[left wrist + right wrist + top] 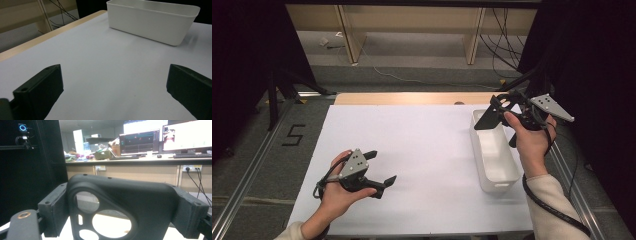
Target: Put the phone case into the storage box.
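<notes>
The white table (412, 150) carries a white bin (494, 155) at its right edge. Above the bin's far end, my right gripper (499, 112) is clenched on a black plate (120, 202) with cut-out holes: stiff, probably light, best held by its edges. Its lower part is cut off. My left gripper (379, 167) hangs released, empty.

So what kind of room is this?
Probably a lab or workshop office: computer monitors glow on a long desk, cables trail on the floor, and a white-covered table holds a white bin.
</notes>
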Demonstrator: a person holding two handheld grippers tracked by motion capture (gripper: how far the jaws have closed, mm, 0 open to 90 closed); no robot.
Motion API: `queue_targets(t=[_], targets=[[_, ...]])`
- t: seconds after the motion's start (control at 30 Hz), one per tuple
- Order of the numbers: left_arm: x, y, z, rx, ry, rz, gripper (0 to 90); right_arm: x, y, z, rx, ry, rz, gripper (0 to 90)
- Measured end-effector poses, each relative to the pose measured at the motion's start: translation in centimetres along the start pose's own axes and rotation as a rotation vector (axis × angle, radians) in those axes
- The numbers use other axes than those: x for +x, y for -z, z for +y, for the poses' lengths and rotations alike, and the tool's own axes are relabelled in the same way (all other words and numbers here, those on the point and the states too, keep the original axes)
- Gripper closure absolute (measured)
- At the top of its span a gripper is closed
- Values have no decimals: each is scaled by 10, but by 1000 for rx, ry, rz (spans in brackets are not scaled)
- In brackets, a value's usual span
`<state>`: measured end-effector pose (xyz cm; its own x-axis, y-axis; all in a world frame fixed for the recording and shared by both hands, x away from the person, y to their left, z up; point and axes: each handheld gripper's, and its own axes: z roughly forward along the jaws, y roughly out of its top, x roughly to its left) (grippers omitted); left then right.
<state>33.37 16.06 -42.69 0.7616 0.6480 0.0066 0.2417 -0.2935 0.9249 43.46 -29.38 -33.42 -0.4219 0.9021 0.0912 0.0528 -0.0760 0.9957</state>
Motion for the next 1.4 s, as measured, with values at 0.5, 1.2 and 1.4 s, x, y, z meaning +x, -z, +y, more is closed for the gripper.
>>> queue_targets(t=[0.5,1.2,1.4], targets=[[0,0,0,-1,1,0,3,-1,0,-1,6,8,-11,158],[0,0,0,-1,0,0,5,-4,-1,-2,13,27,-30,158],[0,0,0,-1,-1,0,5,-5,-1,-3,17,30,-33,158]])
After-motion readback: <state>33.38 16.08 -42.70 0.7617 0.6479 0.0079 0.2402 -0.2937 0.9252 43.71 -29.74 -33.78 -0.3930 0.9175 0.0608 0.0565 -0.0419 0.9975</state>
